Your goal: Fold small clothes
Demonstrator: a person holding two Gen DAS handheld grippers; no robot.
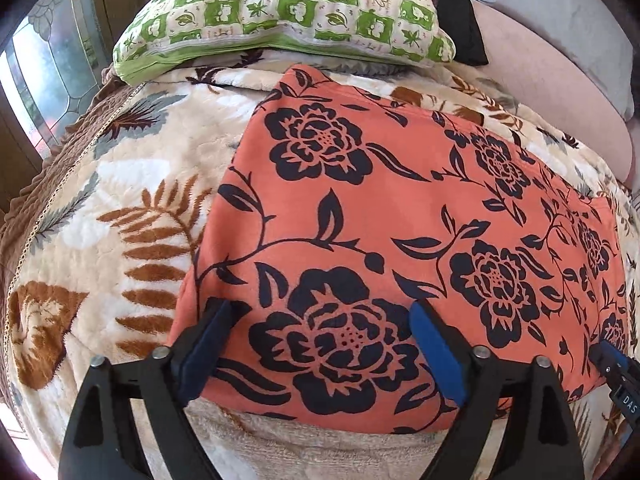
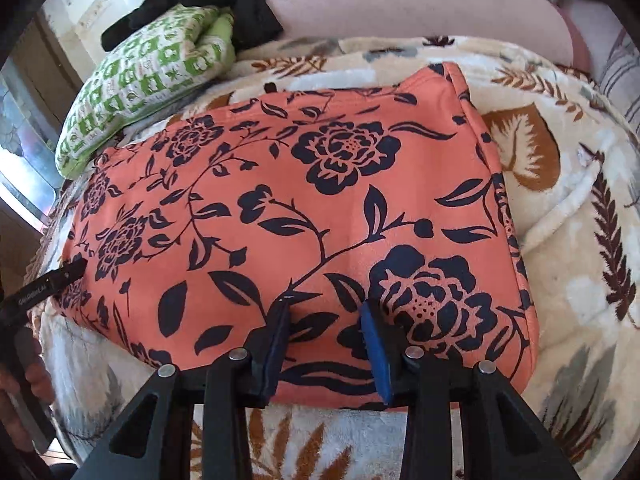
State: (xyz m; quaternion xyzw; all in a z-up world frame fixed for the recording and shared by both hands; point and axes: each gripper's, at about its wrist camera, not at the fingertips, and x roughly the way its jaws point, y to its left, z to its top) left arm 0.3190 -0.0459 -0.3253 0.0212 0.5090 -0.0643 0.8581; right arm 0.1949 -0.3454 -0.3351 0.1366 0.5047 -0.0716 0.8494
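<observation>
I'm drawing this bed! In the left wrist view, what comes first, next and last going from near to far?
Gripper → orange flowered cloth → leafy blanket → green checked pillow.

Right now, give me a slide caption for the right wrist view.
Open right hand-held gripper poised over the near edge of an orange floral garment spread on a leaf-print blanket.

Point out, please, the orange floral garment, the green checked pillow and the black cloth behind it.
orange floral garment (image 1: 384,216), left wrist view, on the flat middle of the fabric.
green checked pillow (image 1: 280,12), left wrist view, on its patterned top face.
black cloth (image 2: 244,4), right wrist view, on the bunched part behind the pillow.
</observation>
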